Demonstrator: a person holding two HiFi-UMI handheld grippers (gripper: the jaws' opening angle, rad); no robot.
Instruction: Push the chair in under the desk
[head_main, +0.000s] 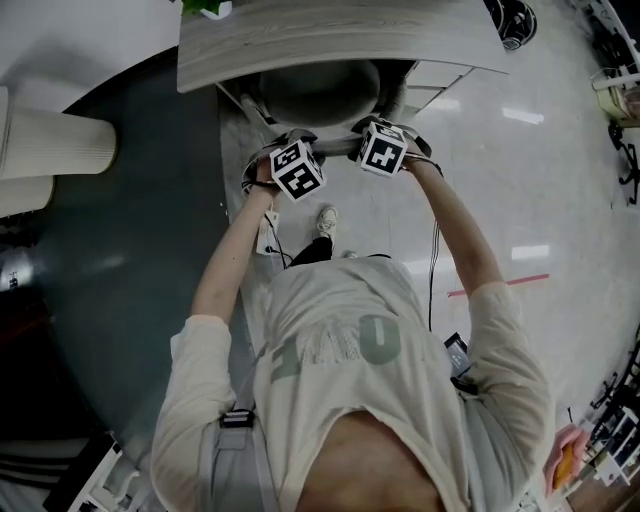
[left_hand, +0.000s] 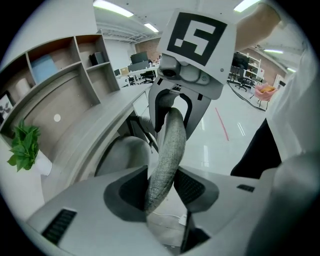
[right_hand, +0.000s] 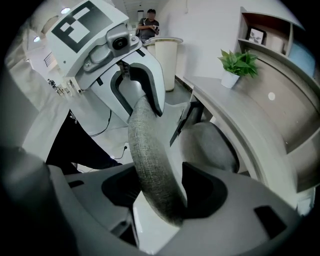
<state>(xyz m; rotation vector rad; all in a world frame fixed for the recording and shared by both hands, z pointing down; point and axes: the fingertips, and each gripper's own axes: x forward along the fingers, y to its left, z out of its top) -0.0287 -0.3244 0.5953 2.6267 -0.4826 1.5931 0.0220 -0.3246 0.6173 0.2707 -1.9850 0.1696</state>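
Under the desk edge, chair seat mostly hidden, base unseen. Left gripper pinches backrest rim; right gripper jaws spread loosely around it. Open floor to the person's right.

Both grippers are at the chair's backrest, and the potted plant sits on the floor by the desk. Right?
No: the potted plant stands on the desk, not on the floor; the right gripper view shows it. The rest holds.
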